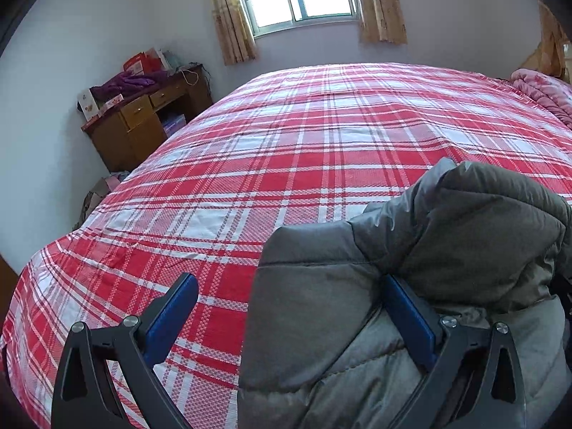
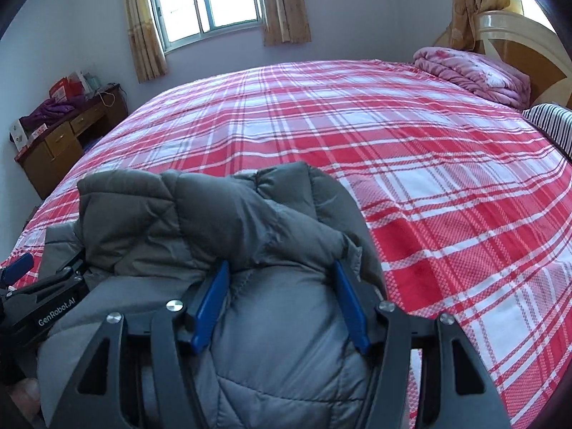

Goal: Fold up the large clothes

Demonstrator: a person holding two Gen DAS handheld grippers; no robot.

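Folding unfinished: grey puffer jacket (image 2: 214, 236) lies bunched at bed (image 2: 393, 143) edge; left tool (image 1: 291, 318) and right tool (image 2: 282, 304) gape wide around it.

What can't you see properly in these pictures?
1. Grey jacket: its lower part runs off the bottom edge in both views, so its sleeves and zip are hidden.
2. Right tool: in the right wrist view, puffy fabric fills the gap, so whether it is squeezing is unclear.
3. Striped thing: in the right wrist view, it is cut off by the right edge.
4. Boxes on the desk: in the left wrist view, they are too small to read.
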